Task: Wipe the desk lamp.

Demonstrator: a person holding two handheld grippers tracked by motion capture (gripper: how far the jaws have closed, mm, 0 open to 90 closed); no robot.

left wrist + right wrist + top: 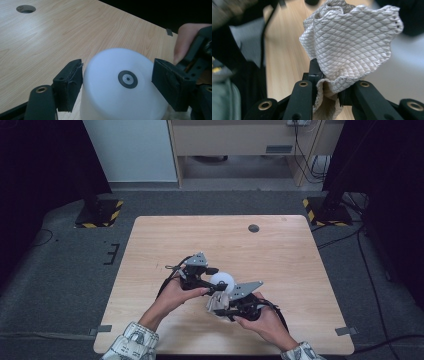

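High view: near the wooden table's (280,245) front edge, both grippers meet at a white cup (222,280). Left gripper view: the left gripper (117,80) clamps the upturned cup, steadying it. Right gripper view: the right gripper (328,87) pinches a quilted cloth (352,42), apparently for wiping.

**Light wooden desk on grey floor**

The desk (280,250) has a pale wood-grain top with rounded corners and a round cable hole (254,228) near its far edge. A white cylinder (222,281) stands on it near the front. Grey tape tabs (345,331) mark its front corners.
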